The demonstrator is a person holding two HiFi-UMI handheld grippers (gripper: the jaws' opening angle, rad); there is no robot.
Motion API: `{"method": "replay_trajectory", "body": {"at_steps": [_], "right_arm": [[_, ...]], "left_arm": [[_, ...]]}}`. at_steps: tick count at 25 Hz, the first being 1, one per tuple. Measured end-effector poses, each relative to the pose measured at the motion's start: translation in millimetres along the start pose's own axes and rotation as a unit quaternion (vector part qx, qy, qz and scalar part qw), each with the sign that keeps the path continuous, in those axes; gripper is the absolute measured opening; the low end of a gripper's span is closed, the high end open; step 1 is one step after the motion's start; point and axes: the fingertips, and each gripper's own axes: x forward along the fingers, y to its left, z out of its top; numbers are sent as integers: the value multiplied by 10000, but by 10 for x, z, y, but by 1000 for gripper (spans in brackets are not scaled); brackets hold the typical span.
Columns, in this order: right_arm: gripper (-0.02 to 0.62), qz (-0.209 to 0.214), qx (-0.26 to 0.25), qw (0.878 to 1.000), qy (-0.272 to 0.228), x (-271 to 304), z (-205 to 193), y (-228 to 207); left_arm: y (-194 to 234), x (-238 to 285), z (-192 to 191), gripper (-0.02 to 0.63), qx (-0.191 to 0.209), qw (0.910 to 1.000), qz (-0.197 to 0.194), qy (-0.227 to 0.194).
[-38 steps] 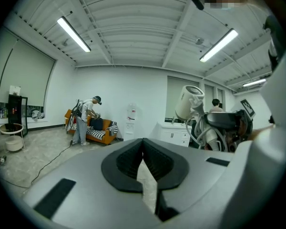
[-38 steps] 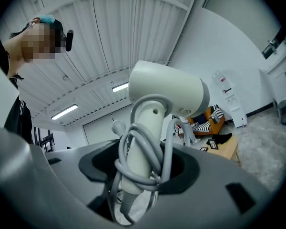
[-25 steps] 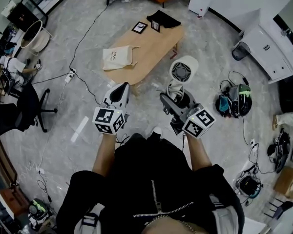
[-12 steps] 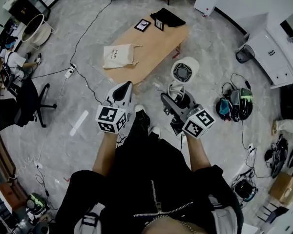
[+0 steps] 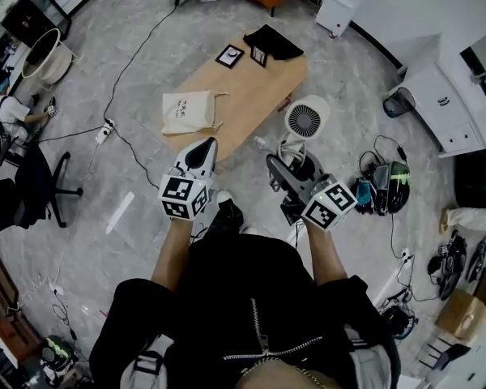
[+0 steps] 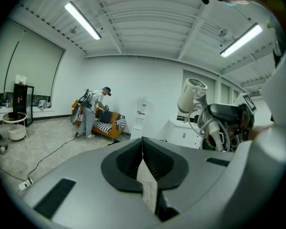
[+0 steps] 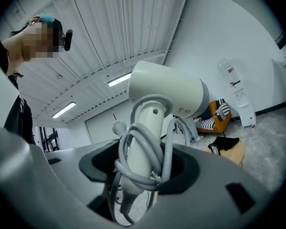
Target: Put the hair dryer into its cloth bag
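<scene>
The white hair dryer [image 5: 305, 121] stands upright in my right gripper [image 5: 296, 164], whose jaws are shut on its handle [image 7: 144, 152]; the grey cord is wound round that handle. The round vented end of the dryer faces up in the head view. My left gripper [image 5: 201, 149] is shut with nothing in it, its pads [image 6: 148, 163] pressed together. The cream cloth bag [image 5: 186, 110] lies flat on the near end of the low wooden table [image 5: 255, 75], ahead of the left gripper and apart from both. From the left gripper view the dryer [image 6: 192, 95] shows off to the right.
A black pouch [image 5: 273, 42] and two small frames [image 5: 229, 54] sit at the table's far end. Cables [image 5: 121, 132] cross the floor at left, next to an office chair [image 5: 40, 186]. Bags [image 5: 382, 187] lie on the floor at right. A person [image 6: 91, 111] stands by a far sofa.
Both grippers have travelled forward with the walking person, so the table and bag now lie closer below. The dryer stays in the right gripper; the left stays shut.
</scene>
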Motion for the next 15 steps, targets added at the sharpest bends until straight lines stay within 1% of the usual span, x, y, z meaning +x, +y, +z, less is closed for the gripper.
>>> {"method": "replay_trajectory", "body": {"at_steps": [9,15], "right_arm": [[247,-3,10,10000,-55,752,256,-256],[247,-18,89,10000,16,998,239,-360]], "left_arm": [[681,453,108,14,-59,9999,-38,111],[886,641,165,14,30,9999,-12,161]]}}
